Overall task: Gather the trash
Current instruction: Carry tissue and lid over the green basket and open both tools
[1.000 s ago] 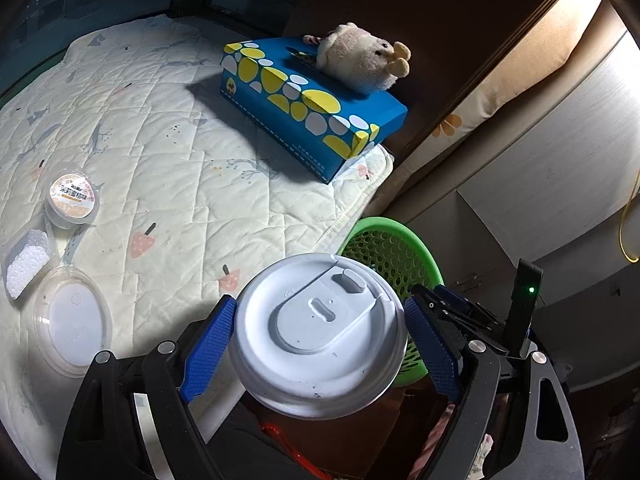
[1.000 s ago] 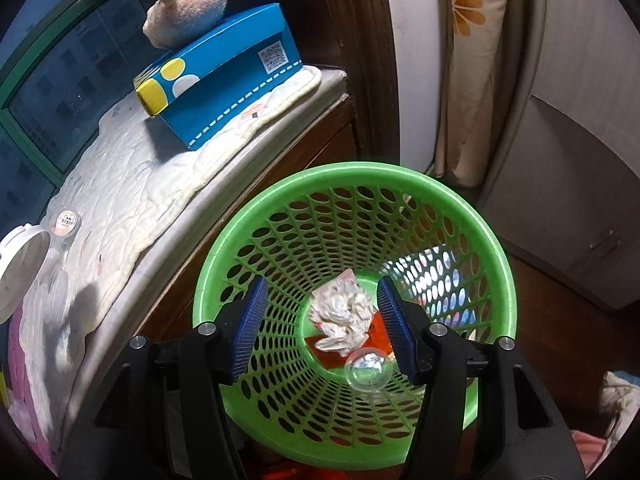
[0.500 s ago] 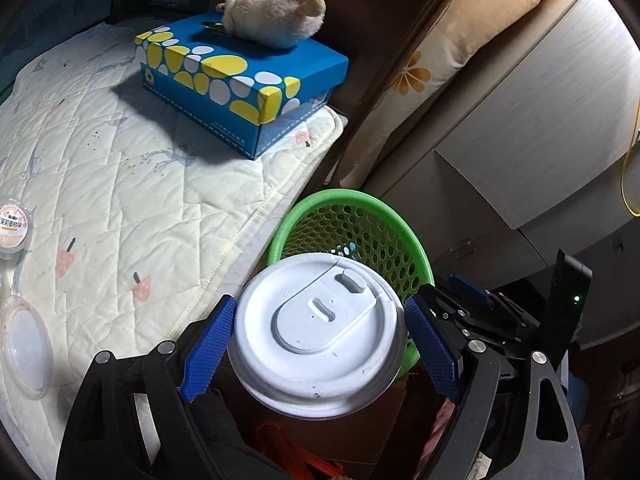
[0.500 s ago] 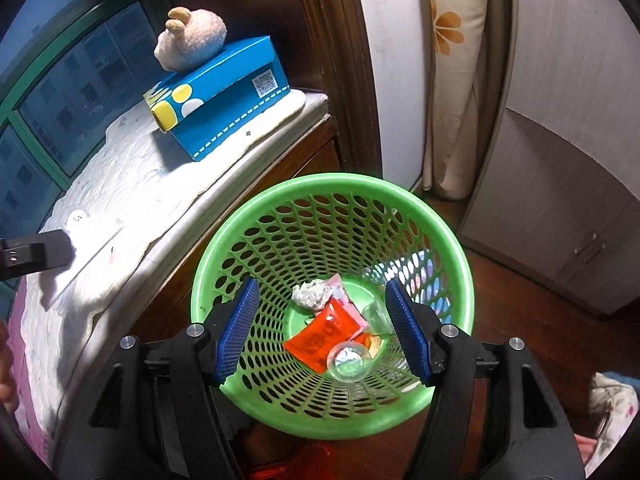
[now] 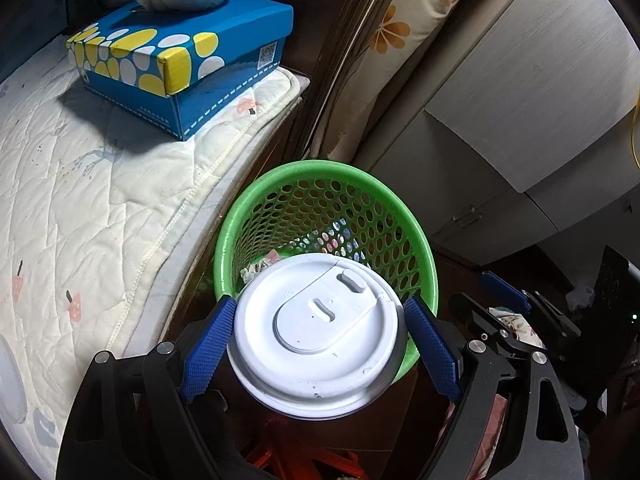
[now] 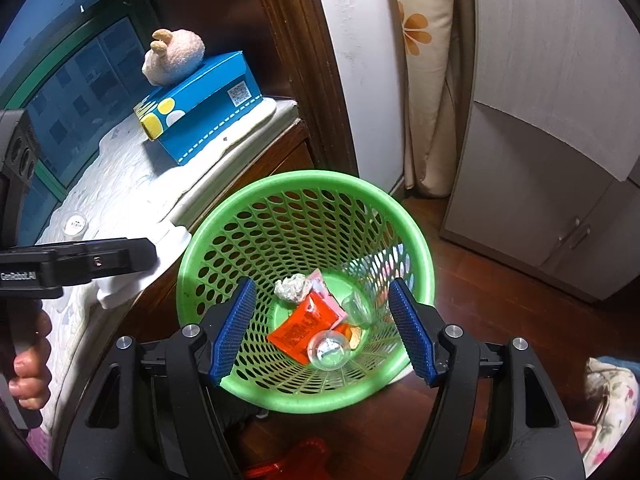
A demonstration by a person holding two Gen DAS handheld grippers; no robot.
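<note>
- Your left gripper [image 5: 318, 344] grips a white lidded cup [image 5: 316, 336], the blue fingers [image 5: 208, 348] pressed on both sides, at the near rim of the green basket [image 5: 416, 240].
- Your right gripper [image 6: 322, 328] holds nothing; its fingers have just been spreading, above the basket.
- Inside lie a crumpled tissue [image 6: 292, 288], an orange wrapper [image 6: 300, 328] and a clear cup [image 6: 358, 308].
- Farther off, a blue box [image 5: 180, 68] rests on the bed [image 5: 60, 208].

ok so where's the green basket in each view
Left wrist view: the green basket sits at centre, below the edge of the quilted bed, its near side hidden by the white cup lid in the left gripper.
Right wrist view: lower centre, on the wood floor, seen from above with trash inside, between the right gripper's fingers.
Shared landmark: the blue box with the plush toy on top.
</note>
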